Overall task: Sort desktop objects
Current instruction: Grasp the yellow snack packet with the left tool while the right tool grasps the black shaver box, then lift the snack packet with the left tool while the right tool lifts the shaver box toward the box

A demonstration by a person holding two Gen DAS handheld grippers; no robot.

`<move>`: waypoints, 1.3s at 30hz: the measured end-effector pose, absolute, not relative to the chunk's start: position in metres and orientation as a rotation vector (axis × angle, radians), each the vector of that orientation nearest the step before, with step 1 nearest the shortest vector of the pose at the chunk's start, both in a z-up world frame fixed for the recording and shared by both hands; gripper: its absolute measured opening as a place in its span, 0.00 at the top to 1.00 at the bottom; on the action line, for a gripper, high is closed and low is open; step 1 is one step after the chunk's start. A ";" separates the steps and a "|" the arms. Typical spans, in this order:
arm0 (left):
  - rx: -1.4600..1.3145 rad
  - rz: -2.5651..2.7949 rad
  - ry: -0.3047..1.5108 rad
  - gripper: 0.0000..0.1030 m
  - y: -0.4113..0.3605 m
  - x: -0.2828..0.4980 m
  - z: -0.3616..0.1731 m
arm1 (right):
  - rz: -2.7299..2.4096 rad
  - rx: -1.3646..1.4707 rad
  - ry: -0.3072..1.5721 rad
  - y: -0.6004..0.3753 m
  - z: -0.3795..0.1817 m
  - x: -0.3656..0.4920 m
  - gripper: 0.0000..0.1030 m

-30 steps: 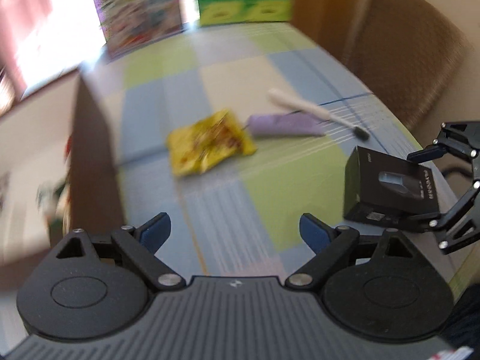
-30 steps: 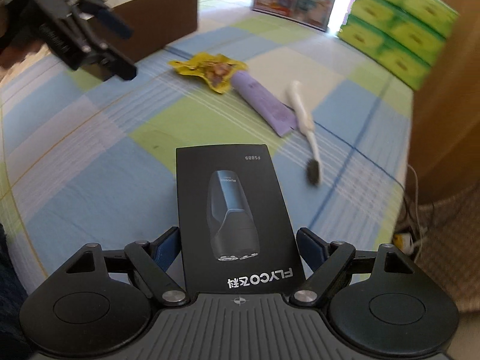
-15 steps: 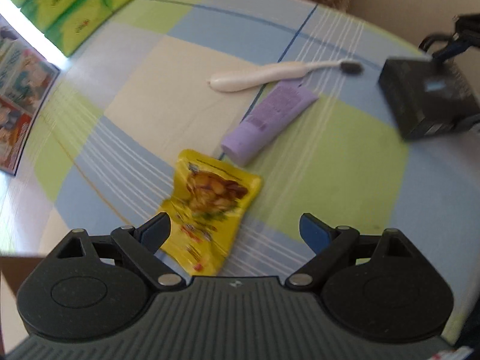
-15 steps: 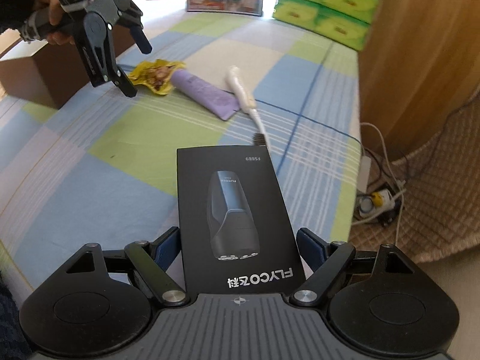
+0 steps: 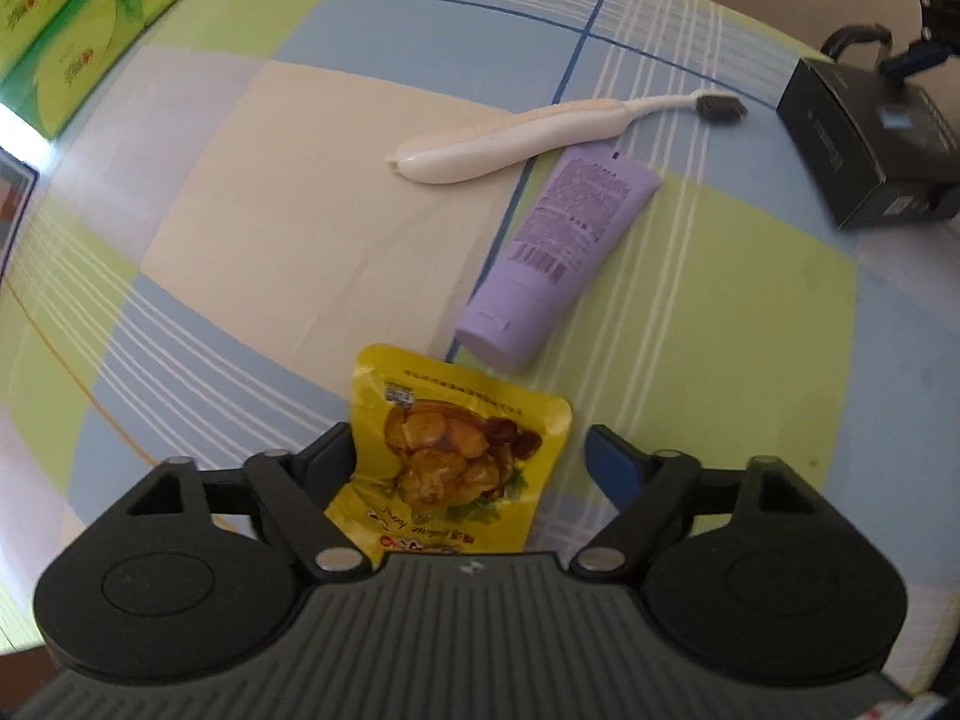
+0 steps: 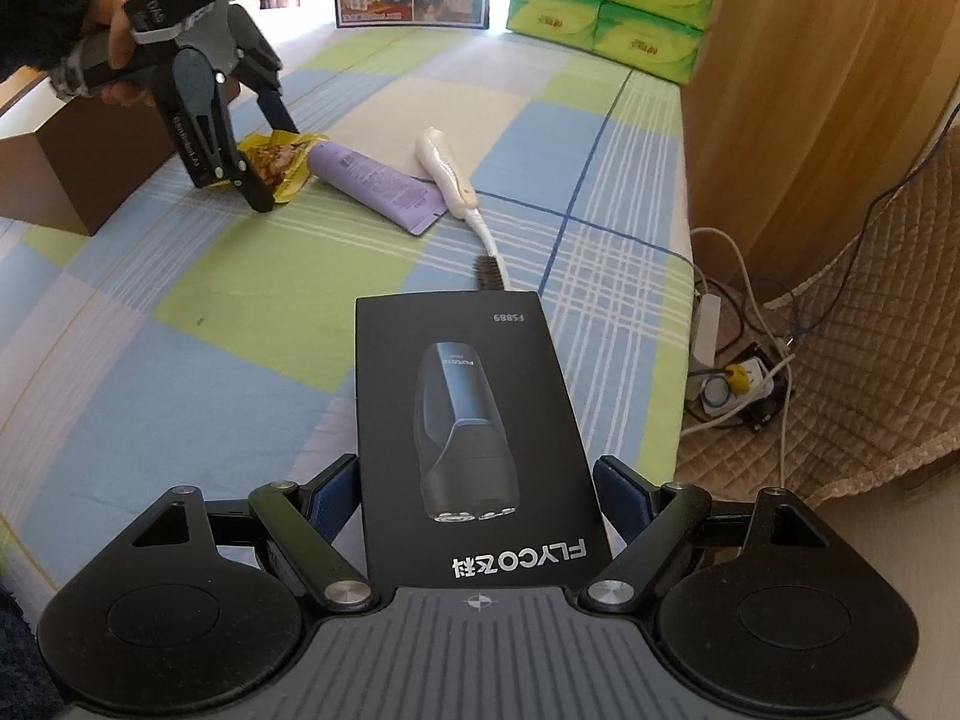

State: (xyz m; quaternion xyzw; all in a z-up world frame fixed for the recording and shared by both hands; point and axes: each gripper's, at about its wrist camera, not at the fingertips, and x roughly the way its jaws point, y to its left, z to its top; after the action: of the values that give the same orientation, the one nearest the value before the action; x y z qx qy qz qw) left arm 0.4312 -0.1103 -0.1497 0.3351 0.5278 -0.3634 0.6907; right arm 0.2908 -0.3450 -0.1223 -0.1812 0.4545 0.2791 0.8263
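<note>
Left gripper [image 5: 471,459] now straddling yellow snack packet [image 5: 450,456]; right gripper [image 6: 477,489] unchanged around black box [image 6: 468,438].

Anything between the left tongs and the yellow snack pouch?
Nothing visible. The left tongs stand open around the pouch, which lies flat on the table. The purple tube lies just beyond the pouch, clear of the fingers.

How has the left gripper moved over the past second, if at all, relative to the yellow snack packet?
Yes. The left gripper has come down toward the tablecloth and now straddles the yellow snack packet, jaws open; earlier it hovered well short of it.
</note>
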 end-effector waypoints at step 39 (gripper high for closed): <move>0.094 -0.121 1.257 0.29 -0.039 0.219 -0.137 | 0.786 -0.442 0.930 -0.291 -0.128 0.271 0.26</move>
State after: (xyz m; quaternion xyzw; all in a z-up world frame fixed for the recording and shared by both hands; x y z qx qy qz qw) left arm 0.2189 -0.0391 -0.1368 0.0438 0.5872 -0.0568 0.8063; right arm 0.2713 -0.2910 -0.1283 -0.2060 0.4331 0.3659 0.7975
